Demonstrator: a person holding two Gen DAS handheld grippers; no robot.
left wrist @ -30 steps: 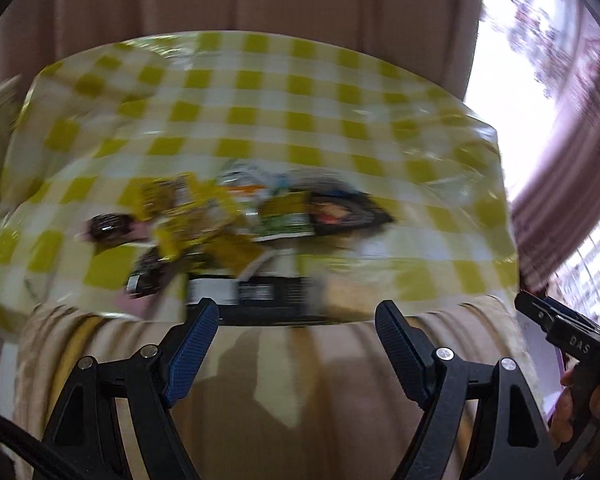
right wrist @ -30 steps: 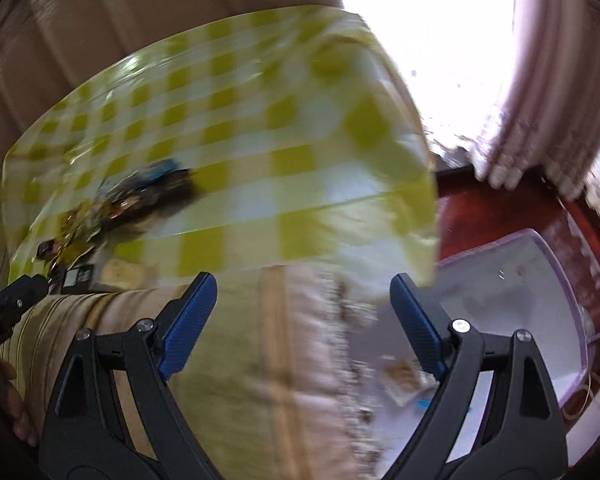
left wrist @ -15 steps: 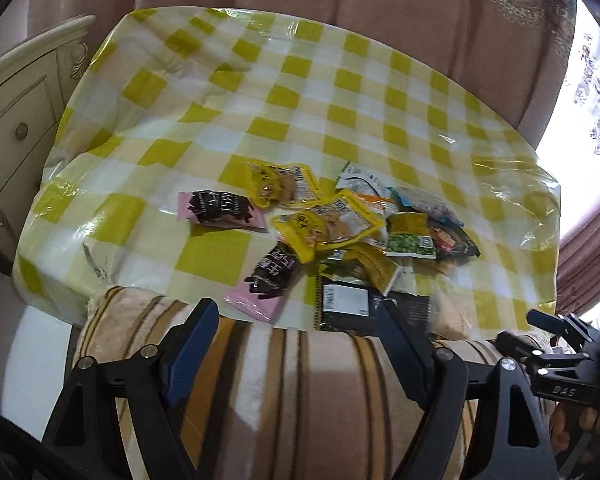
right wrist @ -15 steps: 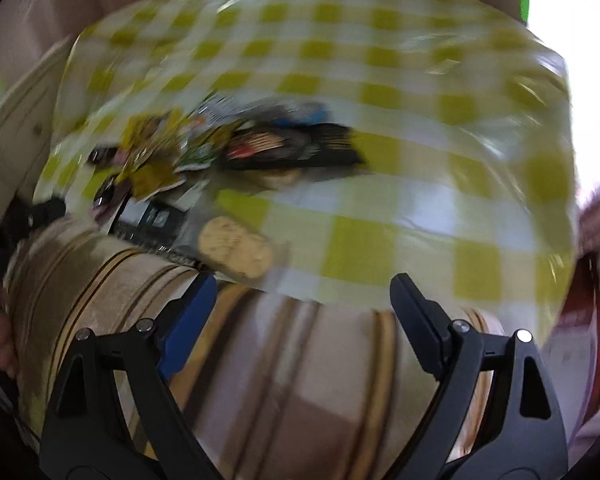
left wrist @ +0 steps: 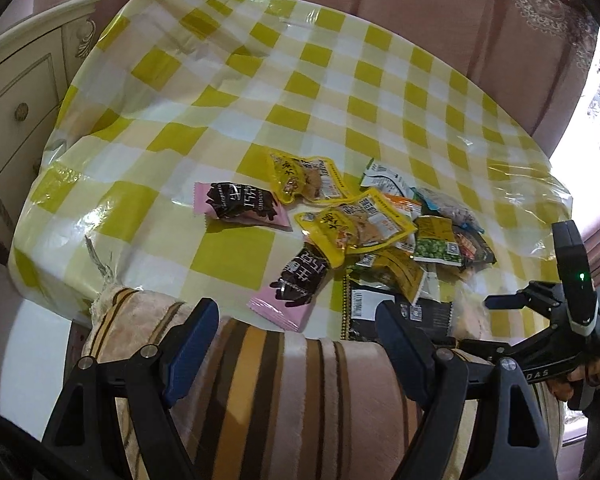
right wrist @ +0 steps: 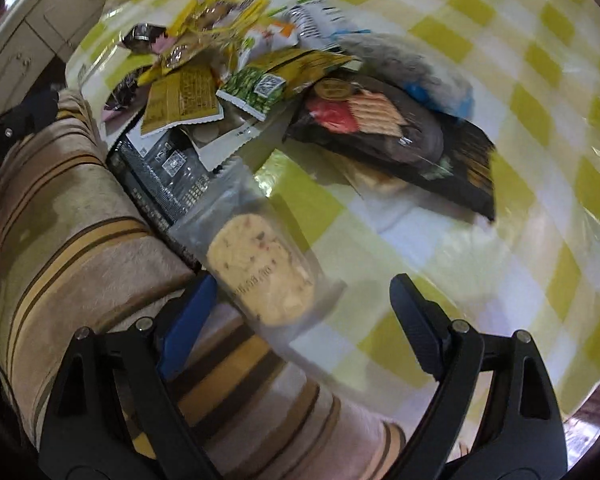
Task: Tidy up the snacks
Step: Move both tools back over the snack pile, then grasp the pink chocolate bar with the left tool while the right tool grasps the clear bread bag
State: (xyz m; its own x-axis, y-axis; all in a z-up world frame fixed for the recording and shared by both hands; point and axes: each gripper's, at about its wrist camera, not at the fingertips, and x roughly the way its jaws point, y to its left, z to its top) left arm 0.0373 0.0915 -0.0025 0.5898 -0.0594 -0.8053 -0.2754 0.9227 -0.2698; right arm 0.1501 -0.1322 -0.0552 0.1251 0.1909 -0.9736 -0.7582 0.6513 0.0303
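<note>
Closing its jaws with nothing pressed between them yet, the right gripper (right wrist: 300,312) hangs steeply over the clear cookie packet (right wrist: 260,268) at the near edge of the checked tablecloth (right wrist: 540,160), so I judge it should pinch the packet's flat rim, not the cookie, and clear the striped blanket (right wrist: 80,220) touching that edge. Beyond that packet the snack pile (left wrist: 380,232) lies heaped, while the left gripper (left wrist: 296,332) waits apart and empty over the blanket. Printing on the packets is too blurred to read; only "DAS" shows on the right tool.
</note>
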